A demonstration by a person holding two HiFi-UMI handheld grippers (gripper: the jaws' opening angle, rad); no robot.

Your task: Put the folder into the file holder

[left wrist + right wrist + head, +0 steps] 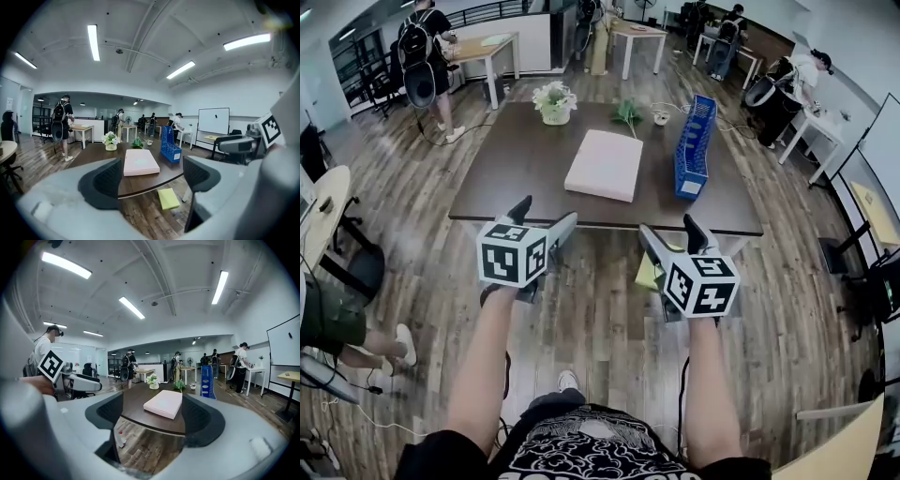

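Landmark: the dark rectangular table [502,169], standing on a wood-plank floor [600,319].

Near the table's middle, a little toward its near edge, a pink folder [605,165]. Lying flat, touching nothing else, its front edge stopping short of the table's near edge. To the folder's right, close to the table's right edge, a blue file holder [694,150]. Set lengthwise from far side to near side, with a strip of bare tabletop between it and the folder. Folder not in the holder.

Along the table's far edge, a pot of white flowers [554,101], a green sprig [627,112] and a small white item [661,117], all well clear of the folder. Bare tabletop left of the folder, all the way out to the left edge.

Just off the table's near edge, left gripper [544,214] and right gripper [670,228], side by side and apart, both aimed at the table. Both released: jaws spread wide, nothing between the pads, only folder and tabletop seen through the gaps. No contact with table or folder.

On the floor below the near edge, beside the right gripper, a yellow pad [647,272]. Open floor along the table's near and left sides. People [427,47] at other desks beyond the far edge.
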